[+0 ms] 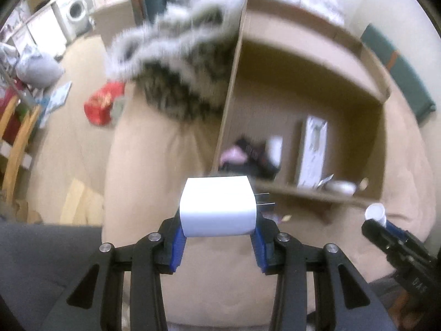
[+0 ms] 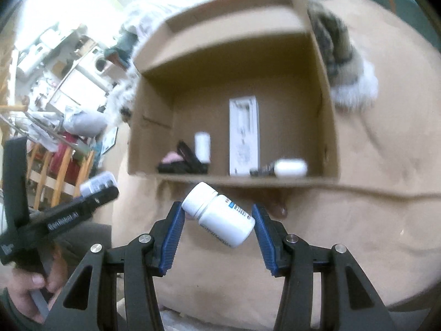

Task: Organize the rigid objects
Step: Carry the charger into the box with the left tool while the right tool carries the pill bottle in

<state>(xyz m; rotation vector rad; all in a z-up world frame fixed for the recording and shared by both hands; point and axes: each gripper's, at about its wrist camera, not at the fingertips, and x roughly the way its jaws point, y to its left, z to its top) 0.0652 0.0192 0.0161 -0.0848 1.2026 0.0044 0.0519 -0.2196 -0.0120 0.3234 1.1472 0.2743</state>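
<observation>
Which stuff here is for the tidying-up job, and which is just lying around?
For the job:
white charger in left gripper
pill bottle in right gripper
cardboard box

Just lying around:
furry blanket
red bag
washing machine

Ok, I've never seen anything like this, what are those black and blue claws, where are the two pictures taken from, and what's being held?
They are two hand-held grippers; a person squeezes one in each hand, and each carries a camera looking along its fingers. The left gripper, seen from its own camera, clamps a white plug-in charger. The right gripper, seen from its own camera, grips a white pill bottle, tilted. Ahead, on a beige cushioned surface, sits an open cardboard box already holding a tall white carton and some smaller items.
</observation>
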